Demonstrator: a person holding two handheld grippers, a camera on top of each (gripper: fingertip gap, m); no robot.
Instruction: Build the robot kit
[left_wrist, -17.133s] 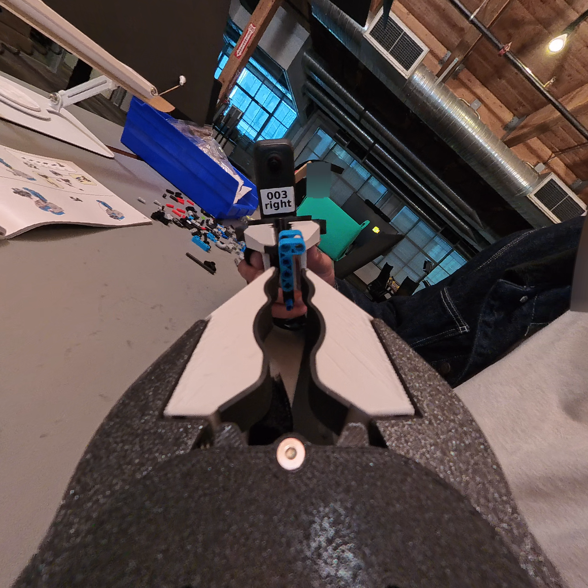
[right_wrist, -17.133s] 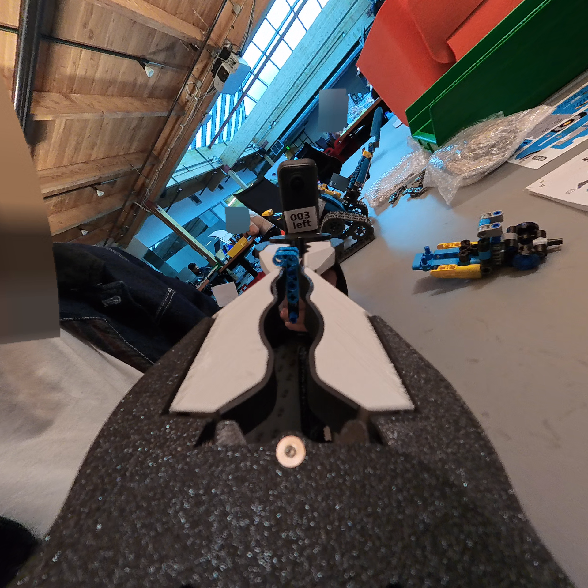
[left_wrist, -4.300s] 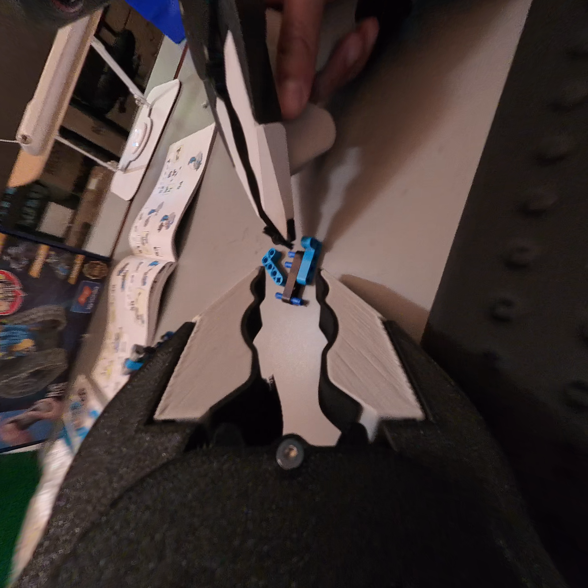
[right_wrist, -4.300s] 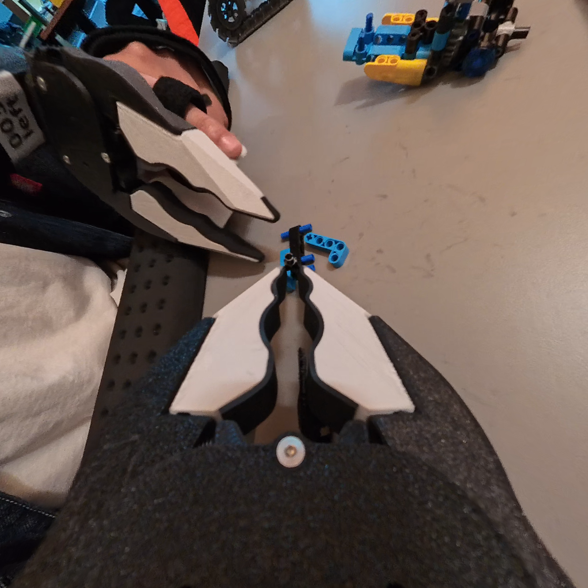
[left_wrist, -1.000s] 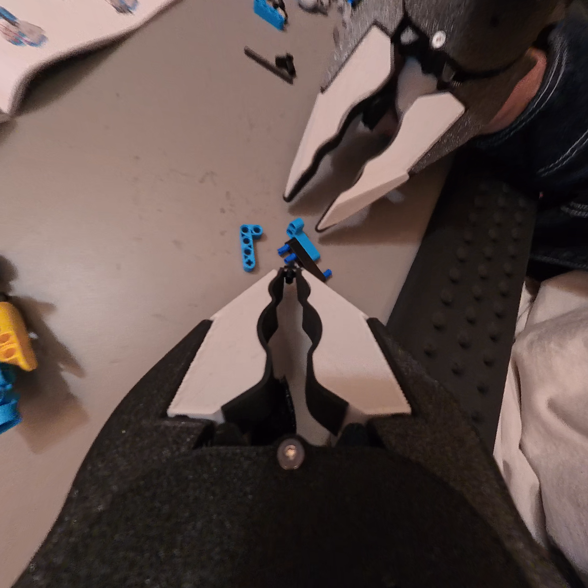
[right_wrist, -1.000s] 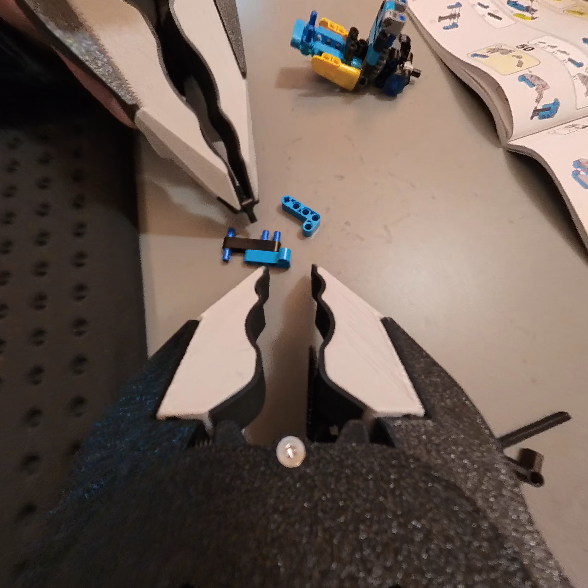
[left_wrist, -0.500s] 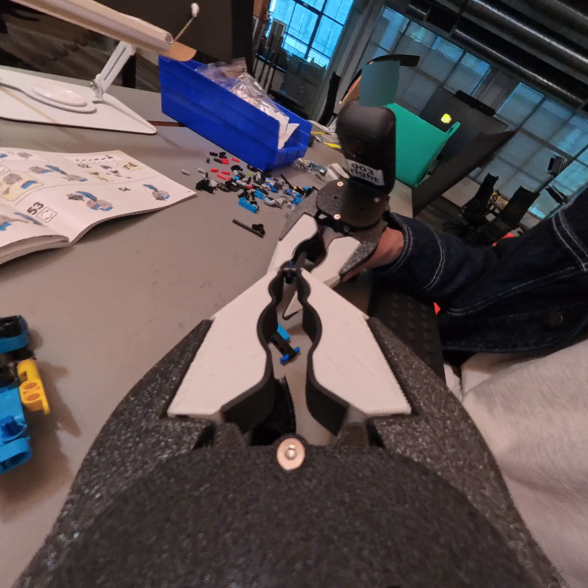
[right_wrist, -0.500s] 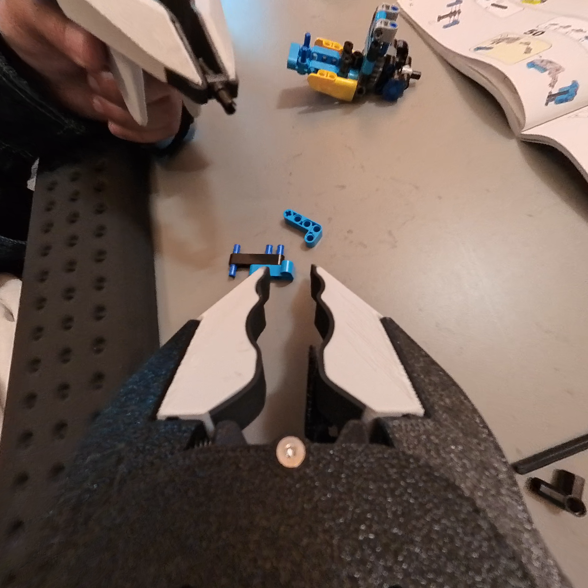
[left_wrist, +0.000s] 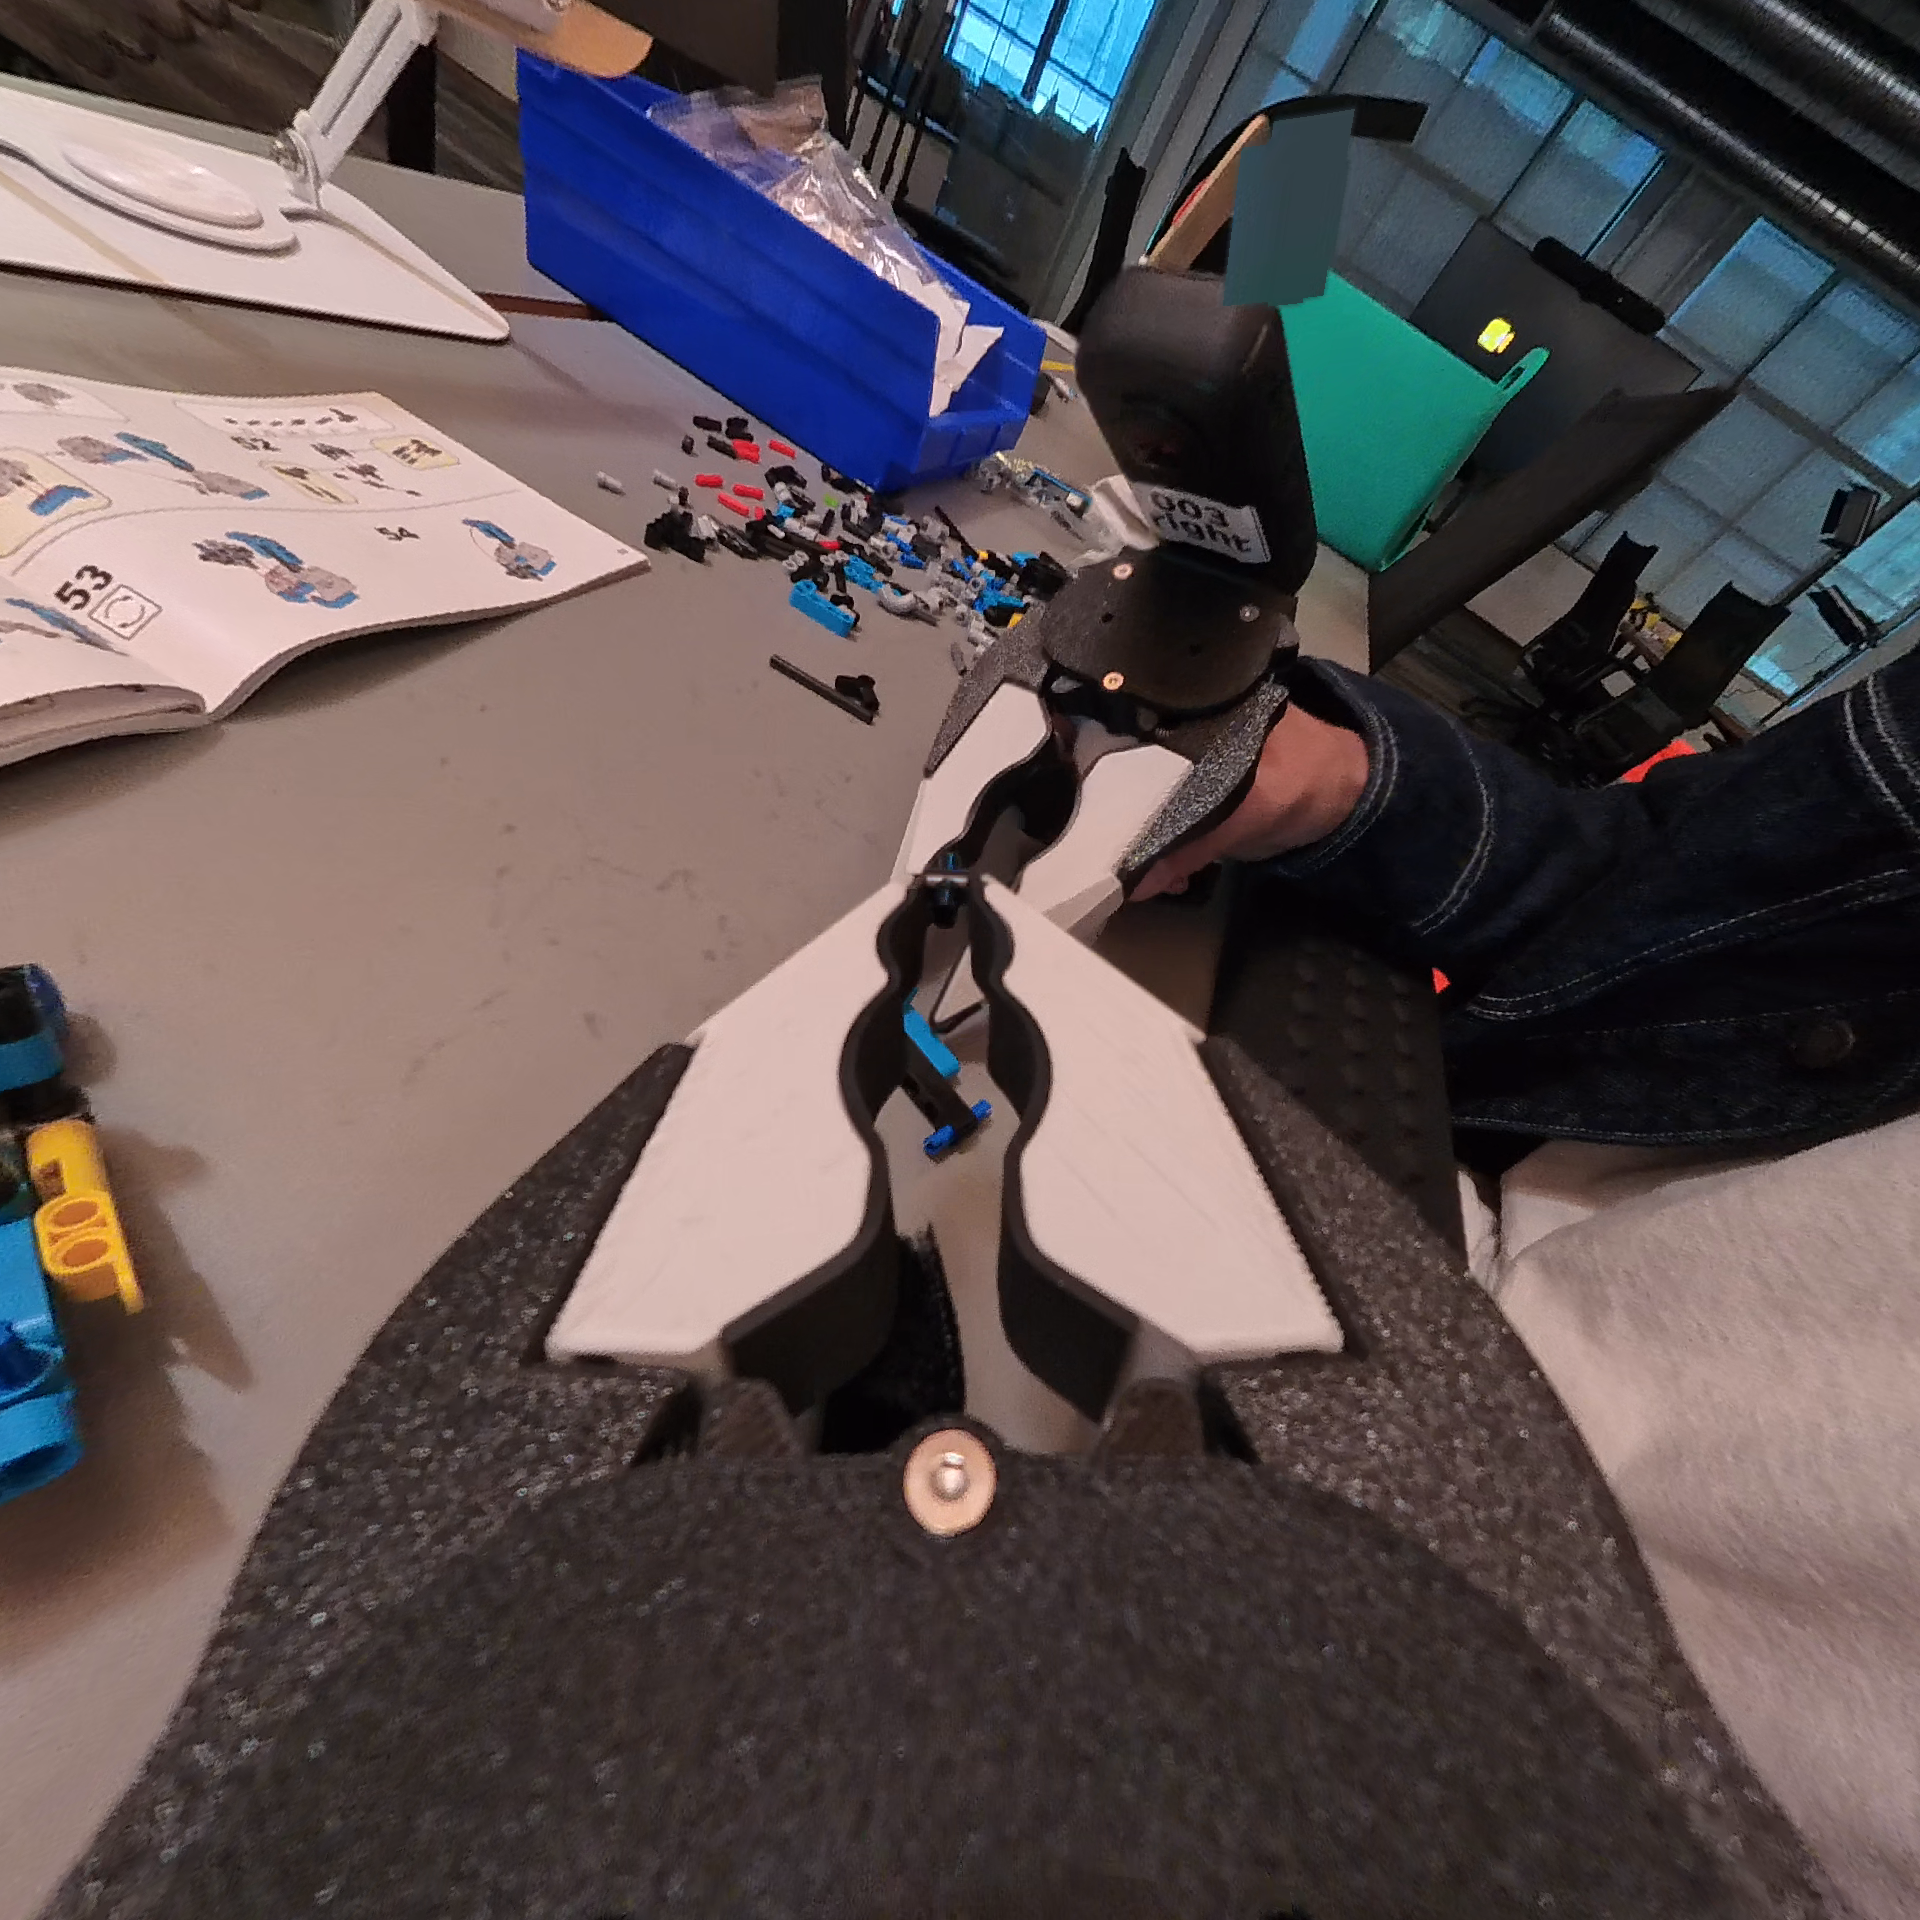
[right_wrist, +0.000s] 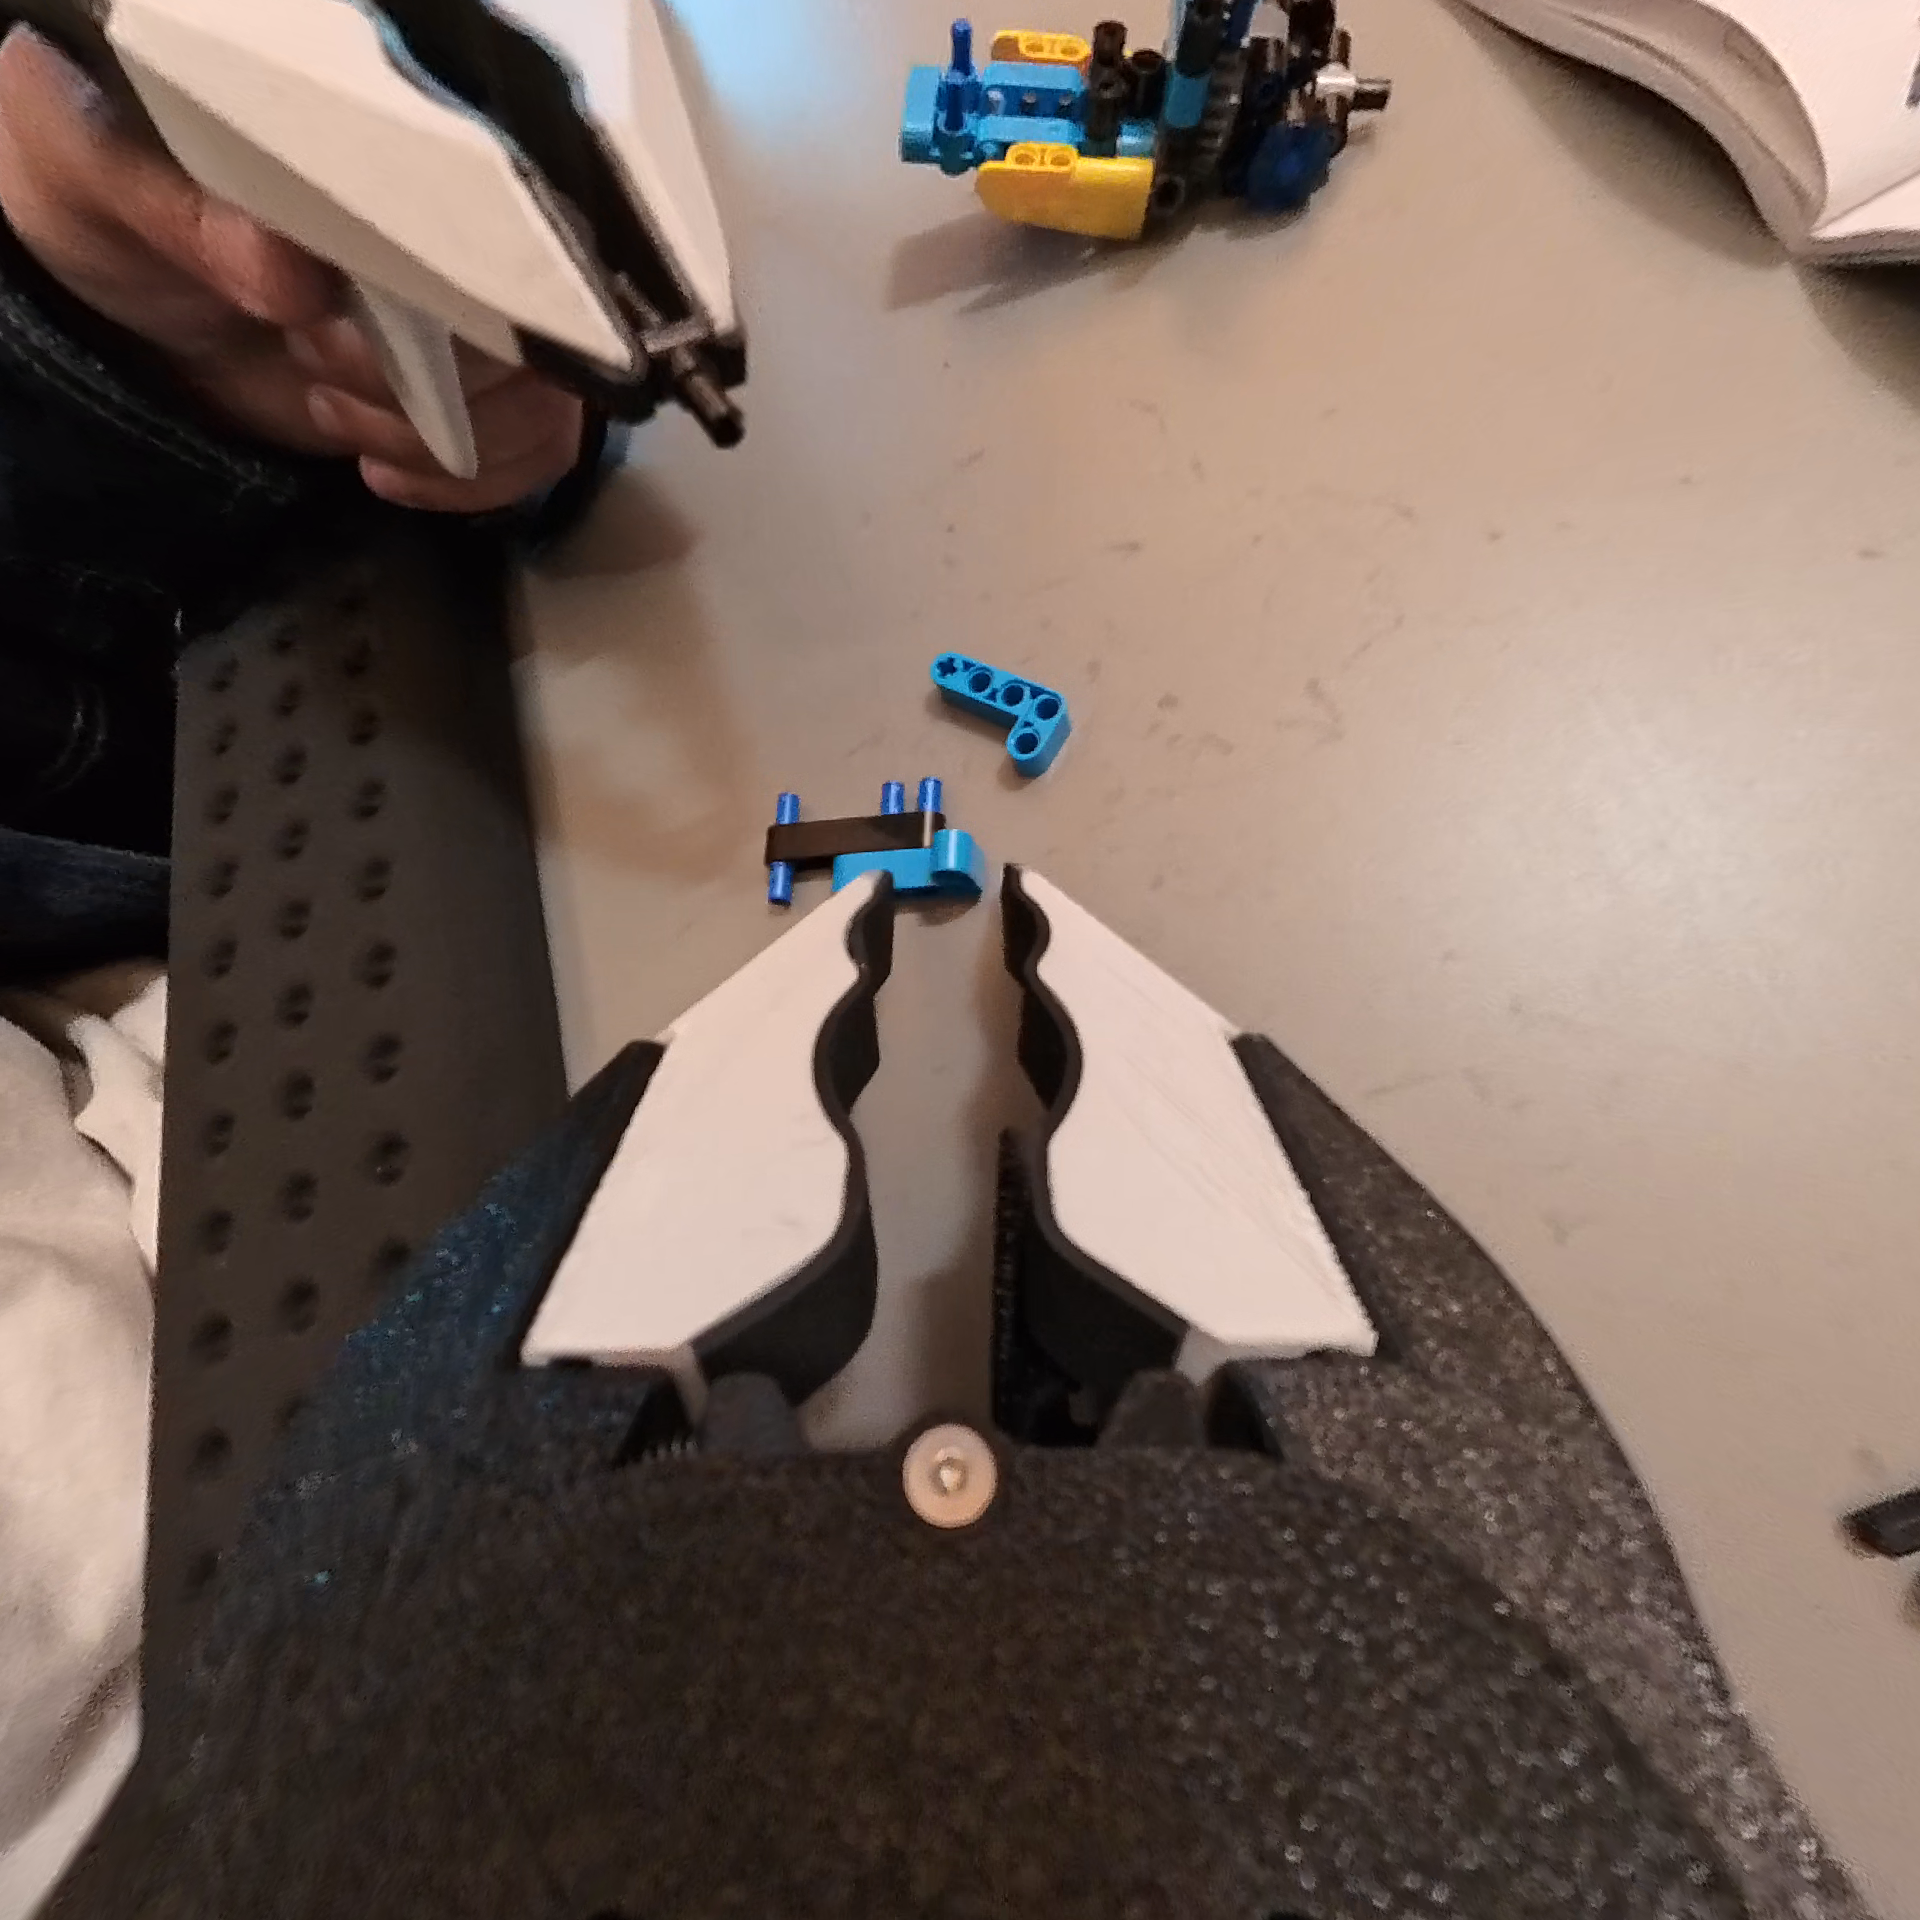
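My left gripper (left_wrist: 948, 883) is shut on a small black pin (left_wrist: 940, 881) and holds it above the grey table (left_wrist: 416, 883). It also shows in the right wrist view (right_wrist: 675, 353), with the pin (right_wrist: 712, 400) sticking out of its tips. A small assembly (right_wrist: 883, 847), a black beam with blue pins and a light-blue piece, lies on the table; it also shows through my left fingers (left_wrist: 930, 1081). My right gripper (right_wrist: 940, 883) is open and empty, its left fingertip over the assembly's light-blue end. A blue L-shaped beam (right_wrist: 1003, 707) lies just beyond.
A blue-and-yellow brick vehicle (right_wrist: 1122, 114) stands farther off, beside an open instruction booklet (left_wrist: 260, 520). Loose small parts (left_wrist: 831, 540) lie before a blue bin (left_wrist: 748, 301). A black axle with a connector (left_wrist: 831, 686) lies nearby. A black perforated mat (right_wrist: 301, 935) lines the near table edge. My right fingertips sit around 9 centimetres from my left ones.
My left gripper has lifted off the table beside the assembly with the black pin in it and tilted up. My right gripper has moved in over the assembly, still open.
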